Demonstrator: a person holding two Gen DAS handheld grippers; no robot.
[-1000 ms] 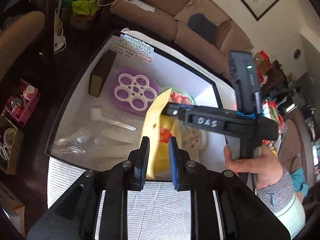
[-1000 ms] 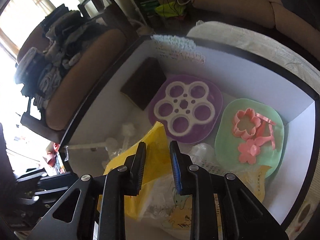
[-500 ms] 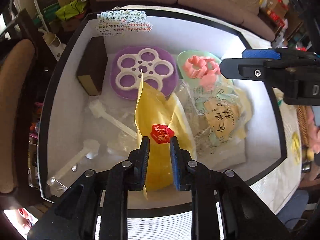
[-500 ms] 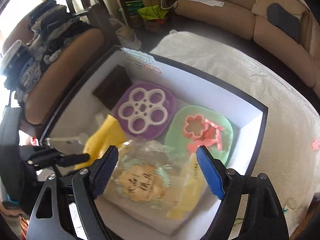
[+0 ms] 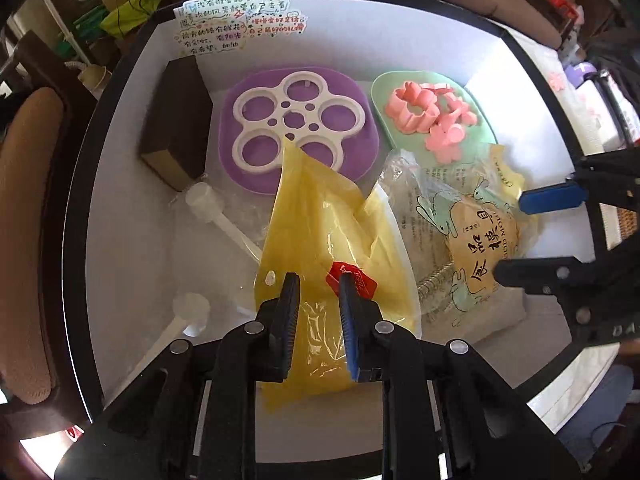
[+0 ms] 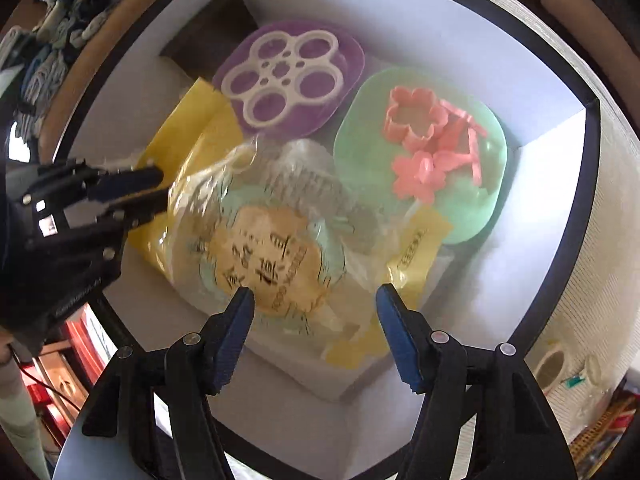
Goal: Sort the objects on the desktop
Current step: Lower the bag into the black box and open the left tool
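My left gripper (image 5: 316, 304) is shut on a yellow plastic bag (image 5: 320, 216) with a red sticker (image 5: 352, 280), inside a white black-rimmed box (image 5: 132, 92); the bag also shows in the right wrist view (image 6: 188, 120). My right gripper (image 6: 314, 308) is open and empty above a clear printed mould packet (image 6: 264, 256), which lies beside the yellow bag (image 5: 476, 240). The left gripper shows at left in the right wrist view (image 6: 132, 192); the right gripper shows at right in the left wrist view (image 5: 548, 232).
In the box lie a purple tray with a white flower mould (image 5: 296, 120), a green plate (image 5: 472, 96) with pink cutters (image 5: 424, 116), a dark brown block (image 5: 176, 120), white plastic scoops (image 5: 208, 208) and a note sheet (image 5: 236, 16). A sofa stands behind.
The right gripper let go of the yellow bag, opened wide and moved over the printed packet. The left gripper kept the bag and lowered it into the box.
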